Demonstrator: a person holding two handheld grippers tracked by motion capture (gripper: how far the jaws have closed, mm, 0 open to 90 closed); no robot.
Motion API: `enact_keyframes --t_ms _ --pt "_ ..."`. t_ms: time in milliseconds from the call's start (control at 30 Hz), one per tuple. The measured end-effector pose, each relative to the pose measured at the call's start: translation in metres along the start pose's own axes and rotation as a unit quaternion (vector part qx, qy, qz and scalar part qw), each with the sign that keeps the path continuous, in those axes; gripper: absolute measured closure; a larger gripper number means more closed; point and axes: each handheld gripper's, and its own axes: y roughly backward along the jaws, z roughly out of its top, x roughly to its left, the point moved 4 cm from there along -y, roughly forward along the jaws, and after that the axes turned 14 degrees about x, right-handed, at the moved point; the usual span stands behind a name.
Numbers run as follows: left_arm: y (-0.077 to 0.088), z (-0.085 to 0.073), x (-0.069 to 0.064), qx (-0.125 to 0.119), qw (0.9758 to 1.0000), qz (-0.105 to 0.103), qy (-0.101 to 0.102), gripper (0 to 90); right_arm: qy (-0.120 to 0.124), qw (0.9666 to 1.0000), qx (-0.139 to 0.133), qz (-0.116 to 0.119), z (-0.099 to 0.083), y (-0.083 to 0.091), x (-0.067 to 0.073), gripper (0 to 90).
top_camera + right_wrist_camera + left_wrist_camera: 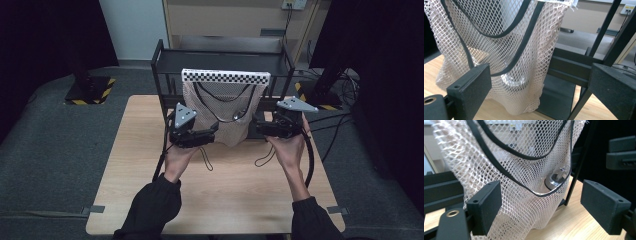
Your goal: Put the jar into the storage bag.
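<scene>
Both of my grippers stand at the mesh bag [220,112], 1 on each flank — the left gripper [212,132] at its lower left edge, the right gripper [259,127] just off its lower right edge. The bag hangs from the black metal rack [165,62] at the far end of the counter [150,150], its top held under a checkered strip [225,76], its belly sagging down toward the wood.

Seen along the left gripper [541,205], the jaws are spread wide with nothing pinched; the netting drapes against the near jaw and fills the gap without being clamped. The right gripper [539,87] is likewise wide open and holds nothing, the bag's lower corner lying between its jaws and a little ahead.

What matters for me is that the bag's long axis runs vertically, top hem to bottom, and I come at it sideways from both flanks. A small round metal piece [554,180] sits low inside the bag [524,170], toward its right side — I judge the right gripper the nearer one. A black cord [499,167] loops down through the mesh, and in the right gripper view the cord [524,45] crosses the netting [499,50] just ahead of the jaws.
</scene>
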Motion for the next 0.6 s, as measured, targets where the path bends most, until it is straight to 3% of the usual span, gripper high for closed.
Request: enact_keyframes --t_ms 200,600 --pt "0.001 -0.009 0.007 -0.003 0.9998 0.007 0.017 14.1 0.003 0.9999 0.008 0.006 -0.009 -0.001 0.003 4.8" --pt "0.002 -0.041 0.013 0.018 0.9987 0.044 0.015 11.9 0.003 0.9994 0.03 0.017 -0.033 -0.011 0.009 5.0"
